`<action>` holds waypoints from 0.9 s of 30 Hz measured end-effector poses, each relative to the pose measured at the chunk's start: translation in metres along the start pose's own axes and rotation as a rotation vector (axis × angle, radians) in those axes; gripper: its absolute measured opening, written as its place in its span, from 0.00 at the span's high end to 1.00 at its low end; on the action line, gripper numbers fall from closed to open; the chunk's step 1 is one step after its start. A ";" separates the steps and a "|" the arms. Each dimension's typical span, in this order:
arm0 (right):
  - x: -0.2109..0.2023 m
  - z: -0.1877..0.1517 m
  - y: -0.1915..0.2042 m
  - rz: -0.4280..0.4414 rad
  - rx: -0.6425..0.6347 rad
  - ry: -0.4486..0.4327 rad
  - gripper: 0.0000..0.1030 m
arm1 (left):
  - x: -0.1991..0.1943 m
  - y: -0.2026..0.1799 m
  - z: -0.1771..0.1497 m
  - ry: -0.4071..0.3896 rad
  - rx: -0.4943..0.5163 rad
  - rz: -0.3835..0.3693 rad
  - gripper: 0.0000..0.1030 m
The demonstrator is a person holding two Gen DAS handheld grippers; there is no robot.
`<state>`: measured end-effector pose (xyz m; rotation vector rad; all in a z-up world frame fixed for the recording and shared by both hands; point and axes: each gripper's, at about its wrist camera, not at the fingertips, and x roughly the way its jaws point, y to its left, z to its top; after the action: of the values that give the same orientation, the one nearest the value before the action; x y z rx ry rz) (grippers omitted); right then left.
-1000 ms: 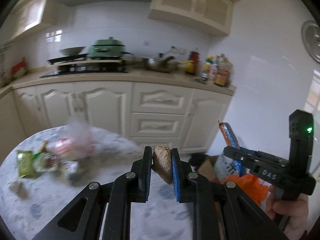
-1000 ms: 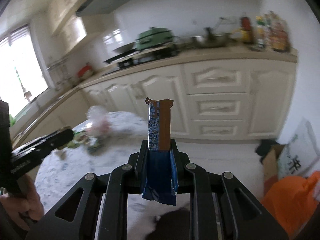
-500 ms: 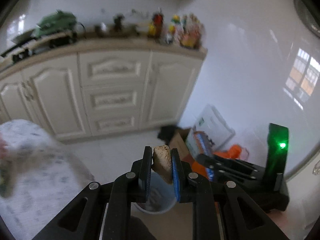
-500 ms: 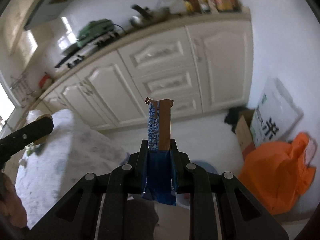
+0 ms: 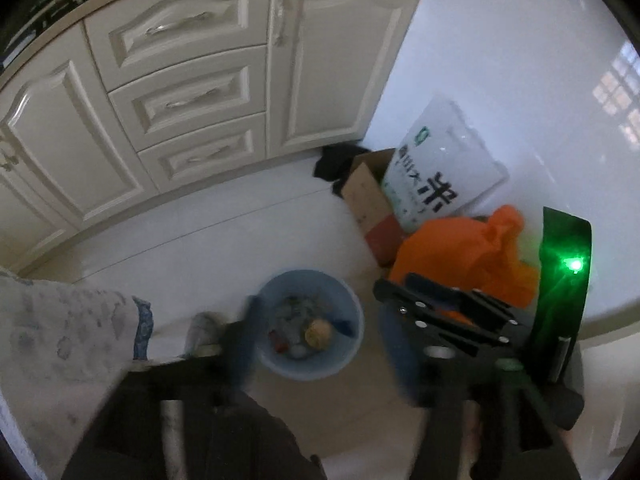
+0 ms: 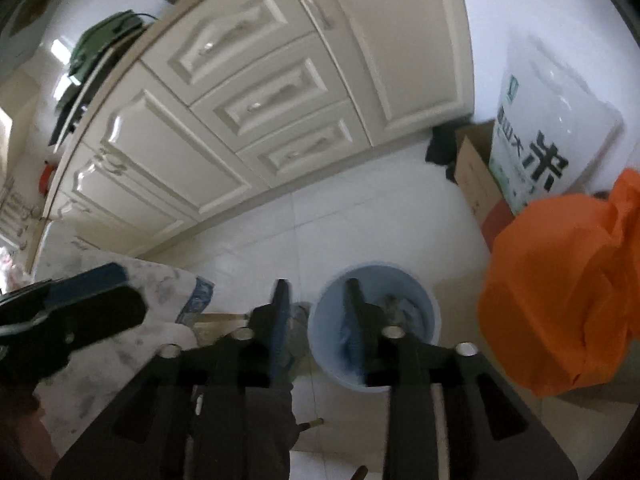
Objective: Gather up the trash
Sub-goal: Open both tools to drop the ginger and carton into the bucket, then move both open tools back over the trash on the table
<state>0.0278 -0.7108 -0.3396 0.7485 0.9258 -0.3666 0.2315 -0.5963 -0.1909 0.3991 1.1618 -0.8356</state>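
- White tiled kitchen floor (image 5: pixel 224 232) held a round pale-blue plastic bin (image 5: pixel 310 364), lower centre, catching trash.
- Left gripper (image 5: pixel 320 344) and right gripper (image 6: pixel 316 320) gaped empty above it.

bin (image 5: pixel 352 344): pale blue from where I sit, mixed scraps inside, one tan lump (image 5: pixel 319 332)
bag (image 6: pixel 560 292): plain bright orange
sack (image 5: pixel 444 164): white, black character, small green mark
cabinets (image 5: pixel 200 92): cream panels all over
table (image 5: pixel 60 344): white with grey mottling, blue-patterned edge
left tongs (image 5: pixel 320 344): black, blue pads
right tongs (image 6: pixel 316 320): black, blue pads
floor (image 6: pixel 280 232): white tile
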 end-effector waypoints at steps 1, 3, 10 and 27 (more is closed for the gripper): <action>0.000 0.000 -0.004 -0.002 0.014 -0.003 0.44 | 0.000 0.001 0.003 -0.005 -0.009 0.008 0.24; -0.003 -0.001 -0.009 0.001 0.042 -0.015 0.23 | -0.002 -0.001 0.005 -0.008 -0.012 0.022 0.17; -0.020 -0.002 -0.005 -0.038 0.070 -0.036 0.00 | -0.041 -0.013 -0.032 -0.091 -0.029 0.091 0.04; -0.111 -0.020 0.132 0.064 -0.142 -0.178 0.00 | -0.246 0.051 -0.204 -0.423 -0.085 0.106 0.01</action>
<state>0.0302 -0.6070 -0.1997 0.6040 0.7498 -0.3026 0.1017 -0.3366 -0.0483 0.1977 0.7732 -0.7314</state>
